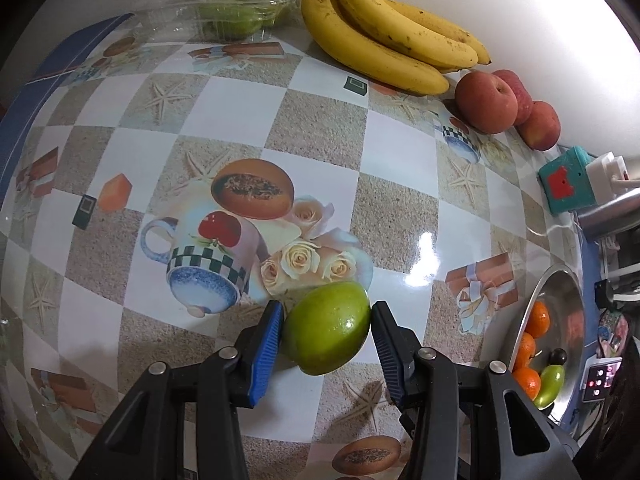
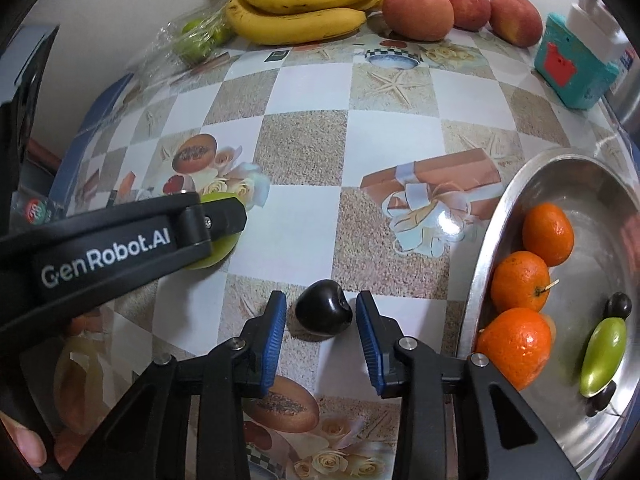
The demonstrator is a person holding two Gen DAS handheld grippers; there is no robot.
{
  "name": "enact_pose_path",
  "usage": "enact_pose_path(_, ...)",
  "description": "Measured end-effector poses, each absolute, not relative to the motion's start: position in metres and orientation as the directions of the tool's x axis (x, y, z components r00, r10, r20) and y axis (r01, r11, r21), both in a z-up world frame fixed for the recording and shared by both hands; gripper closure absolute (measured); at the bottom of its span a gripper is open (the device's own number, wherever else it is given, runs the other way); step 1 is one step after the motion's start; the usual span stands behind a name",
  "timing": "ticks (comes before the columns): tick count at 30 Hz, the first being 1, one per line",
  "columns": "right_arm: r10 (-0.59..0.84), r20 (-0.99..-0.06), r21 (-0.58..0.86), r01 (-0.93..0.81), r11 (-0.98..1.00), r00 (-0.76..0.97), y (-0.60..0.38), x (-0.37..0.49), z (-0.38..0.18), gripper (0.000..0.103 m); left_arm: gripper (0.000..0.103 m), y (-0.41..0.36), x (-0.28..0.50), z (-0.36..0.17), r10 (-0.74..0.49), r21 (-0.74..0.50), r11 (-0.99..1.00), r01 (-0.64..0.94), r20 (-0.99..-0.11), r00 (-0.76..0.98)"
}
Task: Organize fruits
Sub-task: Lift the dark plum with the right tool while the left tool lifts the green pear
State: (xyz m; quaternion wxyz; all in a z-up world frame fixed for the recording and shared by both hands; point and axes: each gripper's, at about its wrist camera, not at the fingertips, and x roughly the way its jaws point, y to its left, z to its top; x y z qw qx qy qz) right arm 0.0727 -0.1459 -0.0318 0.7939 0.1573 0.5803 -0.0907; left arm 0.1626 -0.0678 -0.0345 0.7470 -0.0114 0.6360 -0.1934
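Observation:
My left gripper (image 1: 327,332) is shut on a green fruit (image 1: 326,330), both blue pads against its sides, just above the patterned table. The same gripper shows in the right wrist view, its black finger (image 2: 222,218) covering most of the green fruit (image 2: 212,254). My right gripper (image 2: 321,322) is open around a small dark plum (image 2: 323,314) that rests on the table, pads a little apart from it. A steel bowl (image 2: 492,216) at the right holds three oranges (image 2: 520,286), a green fruit (image 2: 602,362) and dark plums.
Bananas (image 1: 384,32) and three red apples (image 1: 486,102) lie along the back wall. A clear plastic box of green fruits (image 1: 236,8) stands at the back left. A teal box (image 2: 568,66) sits at the back right. The bowl (image 1: 560,280) stands at the table's right edge.

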Motion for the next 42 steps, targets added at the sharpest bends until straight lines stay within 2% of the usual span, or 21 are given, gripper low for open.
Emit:
enact_pose_path(7, -0.036, -0.958, 0.054, 0.303, 0.952, 0.285, -0.137, 0.078, -0.034, 0.066, 0.055, -0.066, 0.165, -0.035, -0.291, -0.251, 0.932, 0.263, -0.948, 0.126)
enact_pose_path(13, -0.051, -0.958, 0.039, 0.303, 0.952, 0.283, -0.133, 0.081, -0.036, 0.066, 0.055, -0.058, 0.167, -0.034, -0.275, -0.237, 0.939, 0.248, -0.952, 0.134)
enact_pose_path(19, -0.026, -0.955, 0.073, 0.316, 0.946, 0.297, -0.137, 0.077, -0.034, 0.067, 0.055, -0.055, 0.166, -0.034, -0.26, -0.223, 0.945, 0.241, -0.956, 0.136)
enact_pose_path(23, 0.013, -0.951, 0.118, 0.324, 0.939, 0.309, -0.143, 0.073, -0.033, 0.073, 0.055, -0.053, 0.166, -0.035, -0.26, -0.225, 0.947, 0.231, -0.956, 0.133)
enact_pose_path(42, 0.099, -0.912, 0.248, 0.345, 0.905, 0.397, -0.164, 0.055, -0.011, 0.073, 0.055, -0.053, 0.17, -0.024, -0.28, -0.251, 0.951, 0.182, -0.948, 0.153)
